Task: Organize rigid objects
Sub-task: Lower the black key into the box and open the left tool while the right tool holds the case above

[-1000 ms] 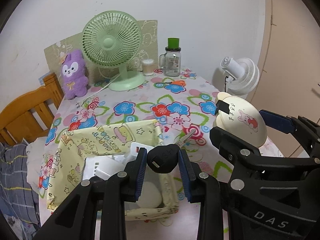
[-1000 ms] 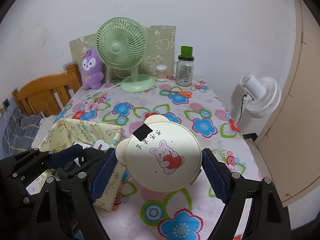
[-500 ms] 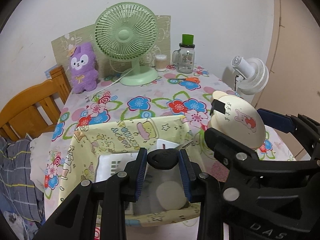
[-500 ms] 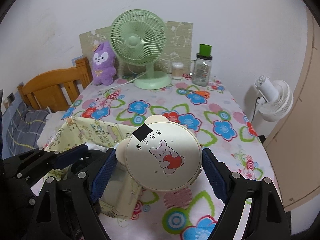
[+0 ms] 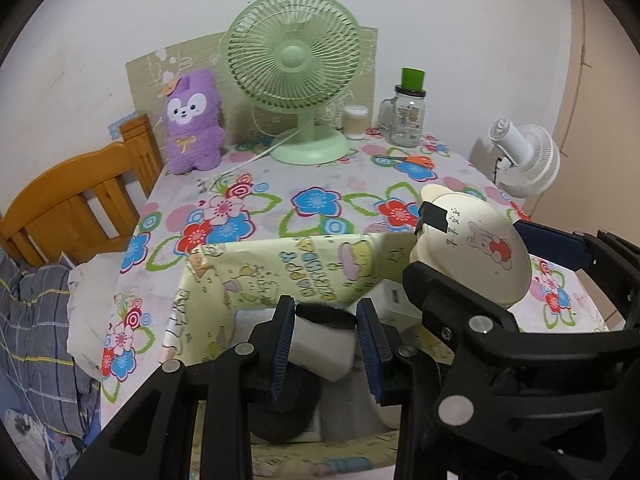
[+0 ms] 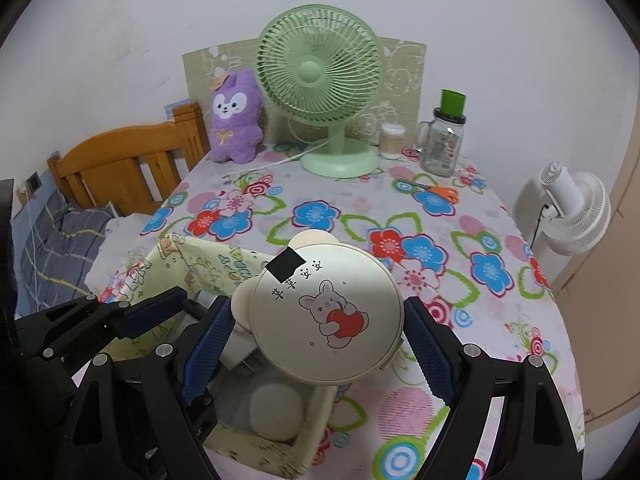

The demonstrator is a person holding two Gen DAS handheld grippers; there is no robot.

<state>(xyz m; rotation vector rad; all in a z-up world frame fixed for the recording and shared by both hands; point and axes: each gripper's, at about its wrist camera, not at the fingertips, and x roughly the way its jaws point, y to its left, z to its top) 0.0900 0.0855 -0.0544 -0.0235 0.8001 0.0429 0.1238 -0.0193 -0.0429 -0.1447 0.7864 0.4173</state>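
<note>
- Storage box, soft yellow fabric, stands at the near edge of the bench; both loads hang over it.
- Left gripper is clenched on a small black object; a release off-centre could land it on the white items inside.
- Right gripper grasps the round cream case; its width may snag and fold the soft wall.

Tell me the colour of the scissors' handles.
Orange; the scissors show best in the right wrist view.
</note>
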